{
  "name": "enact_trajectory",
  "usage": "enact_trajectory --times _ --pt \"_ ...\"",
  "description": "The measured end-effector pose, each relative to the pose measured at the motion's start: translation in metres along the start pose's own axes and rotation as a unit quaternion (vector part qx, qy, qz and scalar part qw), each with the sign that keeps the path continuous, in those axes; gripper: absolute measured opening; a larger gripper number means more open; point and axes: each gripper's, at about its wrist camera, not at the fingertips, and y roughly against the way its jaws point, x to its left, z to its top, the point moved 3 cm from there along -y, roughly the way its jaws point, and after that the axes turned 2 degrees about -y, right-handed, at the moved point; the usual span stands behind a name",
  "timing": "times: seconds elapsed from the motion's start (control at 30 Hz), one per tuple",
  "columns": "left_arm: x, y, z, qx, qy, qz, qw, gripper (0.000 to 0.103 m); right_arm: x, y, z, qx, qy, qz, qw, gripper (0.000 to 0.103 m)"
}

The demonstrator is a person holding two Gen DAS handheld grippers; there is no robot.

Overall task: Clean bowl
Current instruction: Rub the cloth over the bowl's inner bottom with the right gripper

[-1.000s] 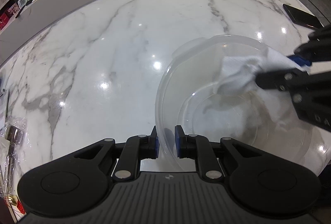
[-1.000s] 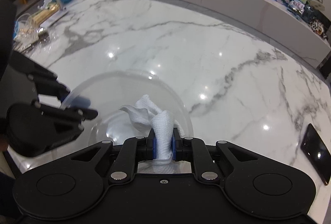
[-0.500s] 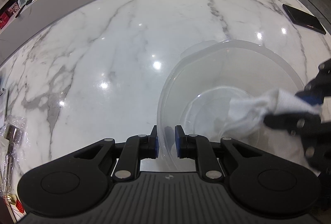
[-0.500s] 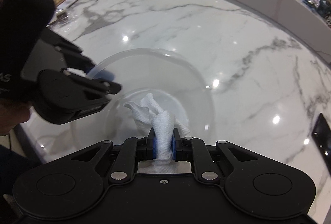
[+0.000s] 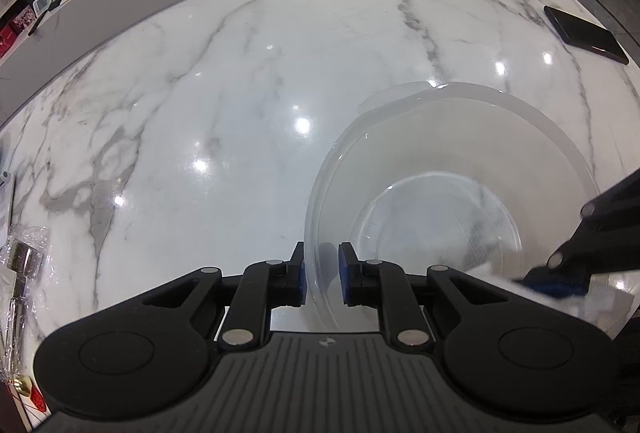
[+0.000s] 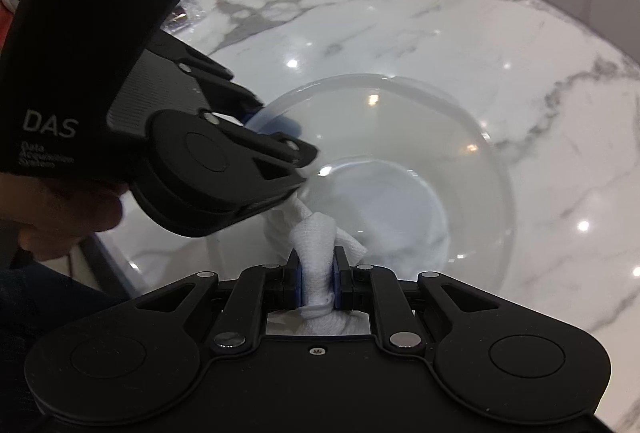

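clear bowl [image 5: 452, 169] sits on marble worktop [image 5: 240, 93]. left gripper [image 5: 322, 275] jaws pinch its near rim; right gripper [image 6: 316, 279] jaws pinch white cloth [image 6: 314, 237] w/ its tip inside. best: keep rim steady, press cloth along inner wall, sweep round.

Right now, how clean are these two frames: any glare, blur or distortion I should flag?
Left wrist view: sharp, fisheye bends the table edges, ceiling-light glare spots on the marble, the bowl faint. Right wrist view: similar glare, the left tongs close and slightly soft, the cloth clear.
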Motion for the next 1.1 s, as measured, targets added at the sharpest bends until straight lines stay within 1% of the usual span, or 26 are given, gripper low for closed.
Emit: enact_trajectory --times 0.2,0.47,0.67,0.77,0.9,1.1 --pt "0.000 0.000 0.000 0.000 -0.002 0.001 1.0000 0.014 0.006 0.003 0.003 -0.009 -0.006 0.026 1.000 0.012" --pt "0.001 0.000 0.001 0.000 -0.002 0.001 1.0000 0.014 0.017 0.011 0.007 -0.037 0.005 0.041 0.998 0.012" --pt "0.001 0.000 0.001 0.001 -0.002 0.000 1.0000 0.014 0.022 0.013 0.006 -0.024 0.026 0.047 0.998 0.012" --pt "0.001 -0.001 0.000 0.001 -0.003 -0.001 1.0000 0.014 0.019 0.014 0.004 -0.015 0.029 0.036 0.999 0.012" --pt "0.001 -0.001 0.000 0.001 -0.003 -0.001 1.0000 0.014 0.011 0.016 0.002 -0.007 0.028 0.011 1.000 0.012" --pt "0.000 -0.001 0.000 0.001 -0.004 0.000 1.0000 0.014 -0.007 0.017 0.005 -0.008 0.024 -0.047 0.999 0.012"
